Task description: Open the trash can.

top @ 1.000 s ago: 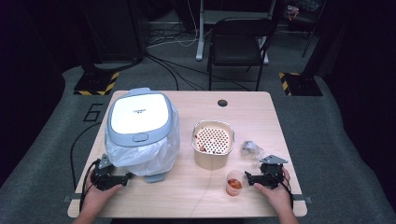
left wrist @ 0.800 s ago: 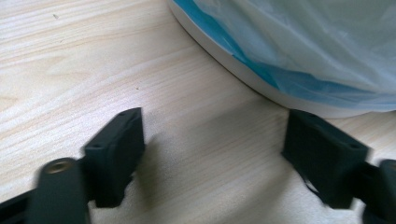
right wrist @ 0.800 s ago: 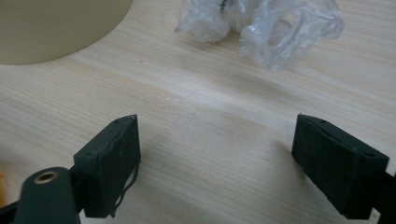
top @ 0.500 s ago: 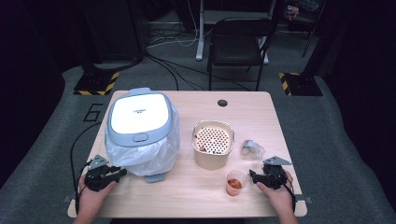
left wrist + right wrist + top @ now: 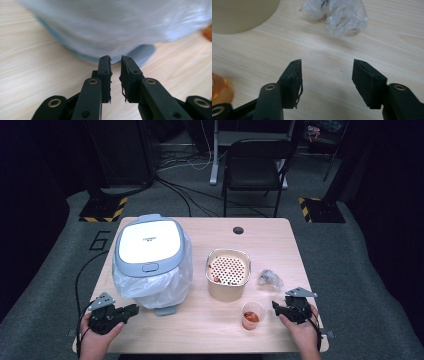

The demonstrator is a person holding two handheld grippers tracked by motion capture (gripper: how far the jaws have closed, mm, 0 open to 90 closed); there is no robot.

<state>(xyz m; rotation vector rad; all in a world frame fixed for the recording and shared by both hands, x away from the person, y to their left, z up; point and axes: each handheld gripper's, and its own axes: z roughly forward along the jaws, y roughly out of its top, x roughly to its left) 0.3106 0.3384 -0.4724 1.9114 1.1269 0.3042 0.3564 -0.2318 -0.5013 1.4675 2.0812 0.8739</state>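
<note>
A grey bin with a white lid [image 5: 149, 240] and a clear plastic liner [image 5: 165, 285] stands at the table's left. Just off its front corner, my left gripper [image 5: 134, 309] points right, jaws nearly closed and nothing between them. In the left gripper view that gripper [image 5: 115, 58] faces the liner [image 5: 112, 25] and the bin's grey foot [image 5: 142, 51]. My right gripper [image 5: 274, 306] is open near the front right edge, a short way right of a small clear cup [image 5: 252, 315] with red-orange contents. The right gripper view shows its tips [image 5: 327, 62] over bare wood, the cup [image 5: 220, 87] at lower left.
A beige pot [image 5: 228, 292] with a perforated insert [image 5: 228, 269] stands mid-table, its wall [image 5: 242, 12] showing ahead-left of the right gripper. Crumpled clear plastic [image 5: 270, 279] [image 5: 342, 15] lies beyond that gripper. The wooden table [image 5: 270, 240] has a cable hole [image 5: 238, 230]; a chair [image 5: 255, 165] stands behind.
My right gripper has drawn back to the right, away from the cup. The left gripper has shifted slightly left, back from the bin. Cup, pot and bin stay put.
</note>
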